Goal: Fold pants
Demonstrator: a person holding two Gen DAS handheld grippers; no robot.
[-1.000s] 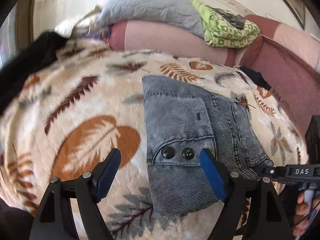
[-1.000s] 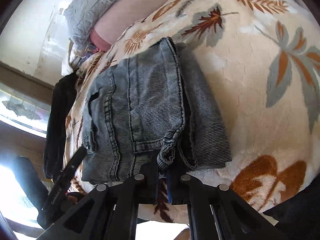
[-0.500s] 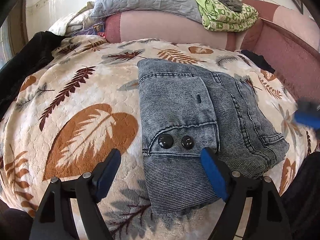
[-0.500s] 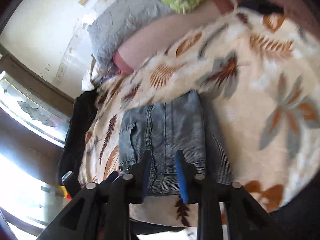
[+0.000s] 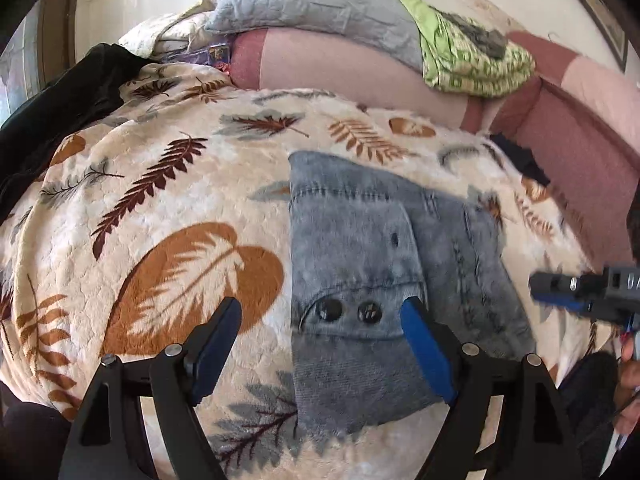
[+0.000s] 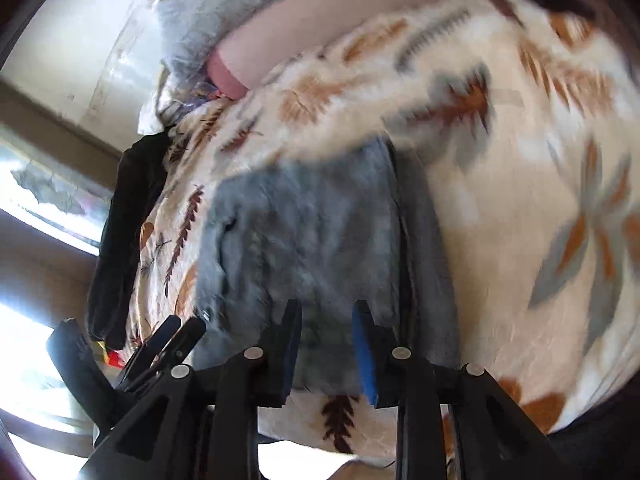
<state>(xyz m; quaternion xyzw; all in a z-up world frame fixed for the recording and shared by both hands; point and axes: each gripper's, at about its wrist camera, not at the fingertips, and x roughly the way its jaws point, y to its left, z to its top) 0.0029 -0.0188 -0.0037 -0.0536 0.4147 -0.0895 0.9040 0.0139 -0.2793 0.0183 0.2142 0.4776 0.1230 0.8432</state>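
Grey-blue denim pants lie folded into a compact stack on the leaf-print blanket, two dark buttons facing me. My left gripper hovers open just above the stack's near left corner, nothing between its pads. In the right wrist view the same pants lie blurred below my right gripper. Its jaws are opening a little, held above the cloth with nothing pinched between them. The right gripper also shows at the right edge of the left wrist view, clear of the pants.
A grey pillow and a green patterned cloth rest on the pink sofa back. Black fabric lies at the blanket's left edge. A person's fingers show at the right.
My right gripper let go of the folded pants' edge, its jaws parted and it lifted away from the stack. The left gripper stayed open in place.
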